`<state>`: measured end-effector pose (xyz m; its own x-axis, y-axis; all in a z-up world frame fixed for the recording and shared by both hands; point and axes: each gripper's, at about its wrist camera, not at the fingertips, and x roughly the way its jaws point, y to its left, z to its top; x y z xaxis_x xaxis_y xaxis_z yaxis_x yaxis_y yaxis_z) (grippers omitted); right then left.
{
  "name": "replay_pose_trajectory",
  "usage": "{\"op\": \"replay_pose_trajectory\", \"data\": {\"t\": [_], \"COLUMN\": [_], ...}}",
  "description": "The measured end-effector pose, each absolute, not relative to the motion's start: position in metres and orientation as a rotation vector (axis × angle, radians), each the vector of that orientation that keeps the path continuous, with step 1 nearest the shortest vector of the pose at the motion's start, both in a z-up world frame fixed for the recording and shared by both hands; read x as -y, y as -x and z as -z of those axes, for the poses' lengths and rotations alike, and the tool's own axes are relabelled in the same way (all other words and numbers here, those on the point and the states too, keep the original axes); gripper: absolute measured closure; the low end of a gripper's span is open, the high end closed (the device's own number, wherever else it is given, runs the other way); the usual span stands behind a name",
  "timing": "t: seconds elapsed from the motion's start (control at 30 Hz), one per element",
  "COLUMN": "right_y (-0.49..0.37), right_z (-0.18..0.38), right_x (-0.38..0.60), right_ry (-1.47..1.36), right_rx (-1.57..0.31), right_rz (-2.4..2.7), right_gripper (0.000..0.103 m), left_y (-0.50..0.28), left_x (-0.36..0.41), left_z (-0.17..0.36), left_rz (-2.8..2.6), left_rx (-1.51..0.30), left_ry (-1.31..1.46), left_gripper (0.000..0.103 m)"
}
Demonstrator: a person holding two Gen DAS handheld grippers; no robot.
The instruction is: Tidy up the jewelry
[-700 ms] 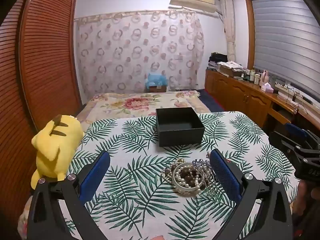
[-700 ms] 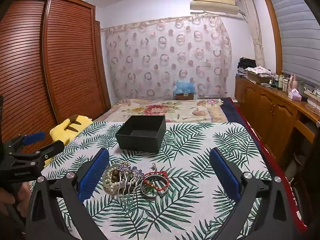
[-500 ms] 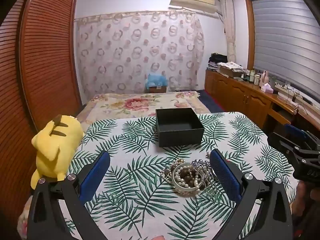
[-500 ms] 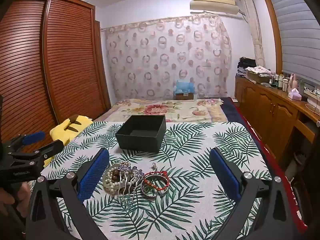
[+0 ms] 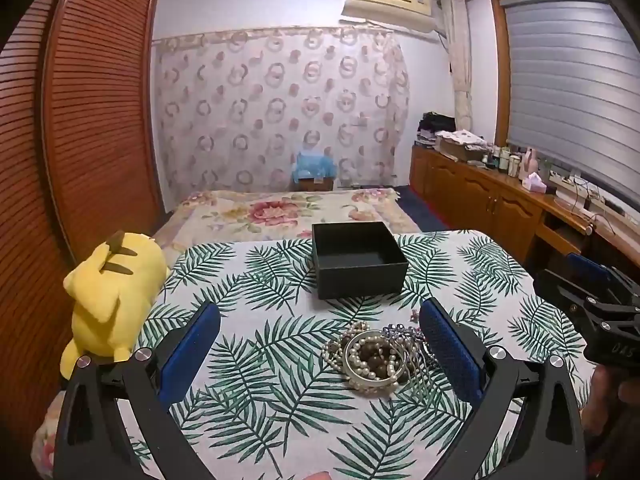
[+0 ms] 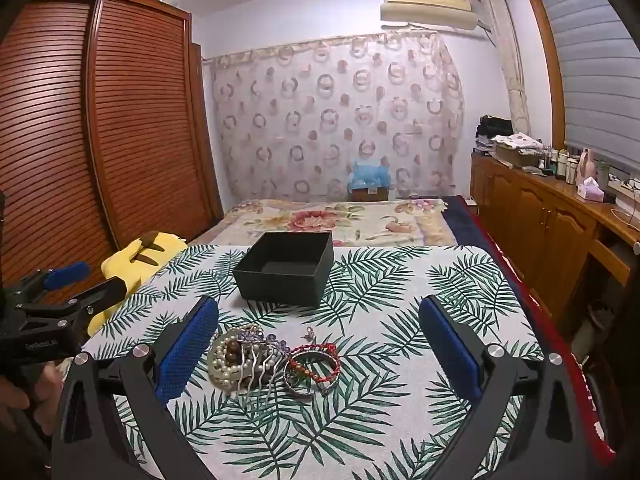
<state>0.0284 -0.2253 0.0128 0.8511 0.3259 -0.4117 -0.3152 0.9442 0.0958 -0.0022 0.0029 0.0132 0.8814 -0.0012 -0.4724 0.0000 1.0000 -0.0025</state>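
Left gripper: its blue-padded fingers are spread wide and grasp nothing; they hang above the surface without touching any item.
Right gripper: its fingers are likewise spread wide apart, empty, held over the leaf-print cloth.
Jewelry pile: lies loose on the surface, near the front edge, between the two grippers. In the left wrist view it sits just inside the right-hand finger; in the right wrist view it sits just beside the left-hand finger. Whether a pad touches it cannot be told.
Pearl strand: coiled in the pile around dark brown beads.
Hair comb: silver, with purple stones on top, leaning across the pearls.
Red bracelet: on the pile's right side, lying on silver bangles.
Small charm: apart from the pile, just behind it.
Black box: open, lid off, nothing visible inside, standing farther back on the surface, well apart from the pile.
Yellow plush toy: at the surface's left edge.
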Motion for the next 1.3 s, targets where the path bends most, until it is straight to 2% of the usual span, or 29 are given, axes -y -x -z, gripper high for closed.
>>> {"op": "replay_pose_trajectory", "data": {"t": [1.3], "right_y": [-0.0267], "right_z": [-0.0203], "right_x": [0.2198], "right_ry": [-0.033], "right_rx": [-0.427], "right_rz": [-0.346], "right_gripper": [0.002], "left_y": [0.0084], "left_x": [0.0008], "left_z": [-0.0214], "left_rz": [-0.001], "left_rx": [-0.477], "left_ry": [0.006], "left_gripper": [0.006]}}
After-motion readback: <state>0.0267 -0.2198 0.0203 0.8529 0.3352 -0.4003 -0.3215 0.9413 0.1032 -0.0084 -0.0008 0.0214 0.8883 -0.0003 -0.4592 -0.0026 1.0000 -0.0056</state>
